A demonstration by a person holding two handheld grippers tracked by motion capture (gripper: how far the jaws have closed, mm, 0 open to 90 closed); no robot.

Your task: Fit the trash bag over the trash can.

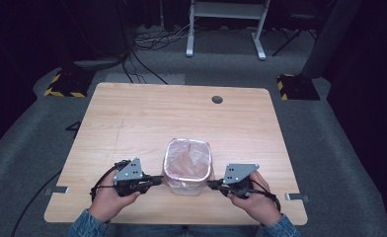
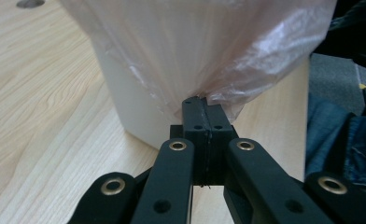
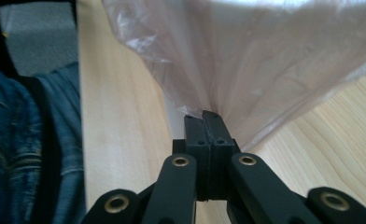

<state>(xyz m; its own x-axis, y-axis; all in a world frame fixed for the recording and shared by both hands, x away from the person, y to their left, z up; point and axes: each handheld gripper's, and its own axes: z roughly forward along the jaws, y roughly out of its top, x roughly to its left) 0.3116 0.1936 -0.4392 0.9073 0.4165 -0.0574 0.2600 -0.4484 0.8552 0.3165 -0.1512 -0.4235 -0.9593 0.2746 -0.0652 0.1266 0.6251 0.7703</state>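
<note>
- left tongs [image 2: 202, 108] and right tongs [image 3: 203, 122] each clenched on the bag [image 1: 186, 157] hem
- thin film could tear, or tip the bin [image 1: 188, 186] on the surface [image 1: 147, 113]

A light wooden table [image 1: 132, 118] carries a small white bin [image 1: 187, 185] lined with a clear bag [image 1: 187, 160].
</note>
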